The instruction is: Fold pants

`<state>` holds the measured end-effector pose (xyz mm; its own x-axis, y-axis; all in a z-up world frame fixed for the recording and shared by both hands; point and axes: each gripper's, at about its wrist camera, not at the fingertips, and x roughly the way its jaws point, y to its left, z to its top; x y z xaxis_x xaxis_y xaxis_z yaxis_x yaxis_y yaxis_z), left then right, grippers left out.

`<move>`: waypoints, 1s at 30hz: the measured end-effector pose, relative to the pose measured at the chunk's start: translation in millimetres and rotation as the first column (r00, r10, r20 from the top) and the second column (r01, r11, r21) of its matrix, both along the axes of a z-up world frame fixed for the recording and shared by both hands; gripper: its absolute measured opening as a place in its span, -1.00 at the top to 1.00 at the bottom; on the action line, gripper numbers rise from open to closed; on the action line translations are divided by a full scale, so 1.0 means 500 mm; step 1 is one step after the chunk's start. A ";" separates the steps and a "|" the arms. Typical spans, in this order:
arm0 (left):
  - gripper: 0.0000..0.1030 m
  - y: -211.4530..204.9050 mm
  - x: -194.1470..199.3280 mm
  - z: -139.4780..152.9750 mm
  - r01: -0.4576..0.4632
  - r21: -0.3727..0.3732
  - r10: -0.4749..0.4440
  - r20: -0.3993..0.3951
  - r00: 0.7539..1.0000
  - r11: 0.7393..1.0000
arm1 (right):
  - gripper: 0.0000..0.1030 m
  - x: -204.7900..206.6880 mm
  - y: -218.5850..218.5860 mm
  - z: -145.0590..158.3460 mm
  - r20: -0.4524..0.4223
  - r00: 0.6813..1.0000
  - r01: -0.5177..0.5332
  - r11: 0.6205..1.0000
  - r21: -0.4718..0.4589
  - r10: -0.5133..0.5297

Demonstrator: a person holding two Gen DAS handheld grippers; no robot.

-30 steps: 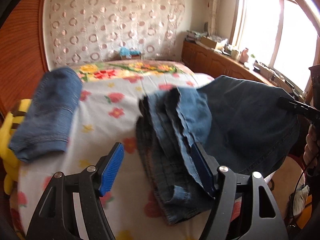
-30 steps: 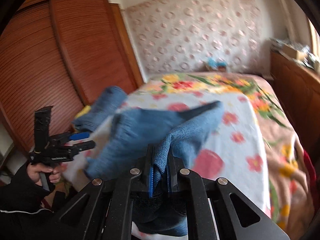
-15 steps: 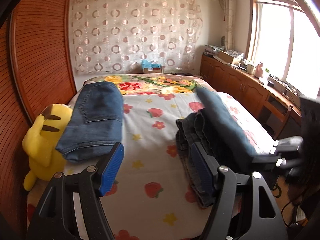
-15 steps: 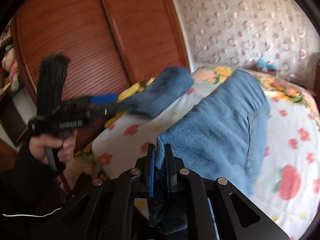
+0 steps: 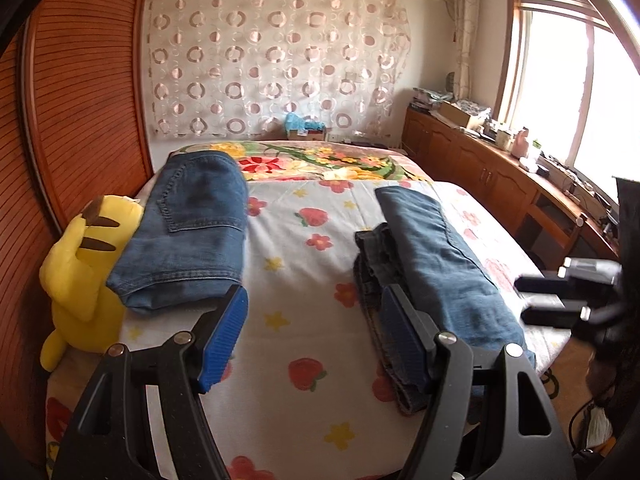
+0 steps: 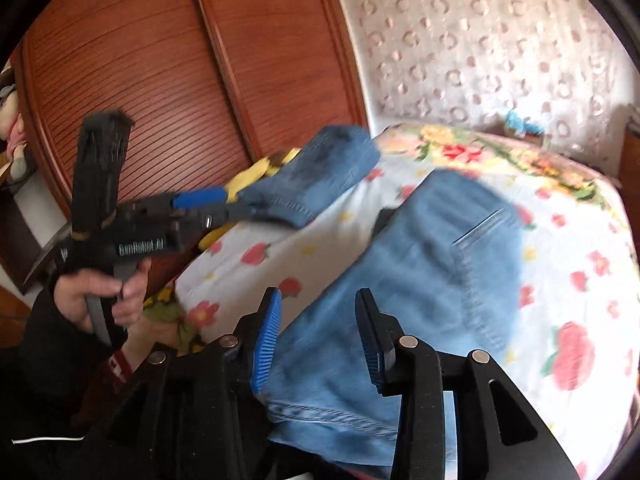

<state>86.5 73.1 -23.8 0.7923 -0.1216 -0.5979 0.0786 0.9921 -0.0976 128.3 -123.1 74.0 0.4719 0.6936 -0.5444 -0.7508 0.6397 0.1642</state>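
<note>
A folded pair of blue jeans (image 5: 436, 256) lies on the right side of the flowered bed (image 5: 304, 248), on top of a darker stack of jeans (image 5: 372, 276). It shows in the right wrist view (image 6: 432, 280) just beyond my right gripper (image 6: 318, 340), which is open and empty over its near edge. My left gripper (image 5: 312, 340) is open and empty above the bed's front, between the two piles. It also shows in the right wrist view (image 6: 216, 206). The right gripper shows blurred in the left wrist view (image 5: 532, 296).
Another folded pair of jeans (image 5: 192, 224) lies at the bed's left, also in the right wrist view (image 6: 316, 172). A yellow plush toy (image 5: 80, 272) sits beside it against the wooden wardrobe (image 5: 72, 92). A wooden cabinet (image 5: 500, 184) with clutter runs under the window at right.
My right gripper laid the jeans down onto the stack and opened, letting them go. My left gripper drew back from the bed and stayed open.
</note>
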 end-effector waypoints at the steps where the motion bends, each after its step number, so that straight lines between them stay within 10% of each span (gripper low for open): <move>1: -0.38 -0.008 0.003 -0.003 0.008 0.002 -0.008 -0.003 1.000 1.000 | 0.23 0.004 -0.006 0.009 0.017 1.000 0.020 1.000 -0.004 -0.020; 15: -0.38 -0.159 0.039 -0.060 0.178 0.012 -0.176 -0.080 0.981 0.984 | 0.21 0.069 0.005 -0.013 0.089 0.975 0.209 0.977 -0.038 -0.205; 23: 0.04 -0.188 0.044 -0.103 0.237 -0.044 -0.241 -0.151 0.959 0.971 | 0.21 0.069 0.014 -0.015 0.075 0.975 0.213 0.976 -0.043 -0.210; 27: 0.76 -0.188 0.040 -0.105 0.250 -0.072 -0.259 -0.159 0.953 0.966 | 0.21 0.062 -0.015 -0.005 0.064 0.978 0.201 0.979 -0.045 -0.198; 30: 0.89 -0.184 0.023 -0.087 0.256 -0.087 -0.266 -0.129 0.955 0.963 | 0.21 0.073 -0.030 -0.002 0.053 0.979 0.198 0.980 -0.035 -0.196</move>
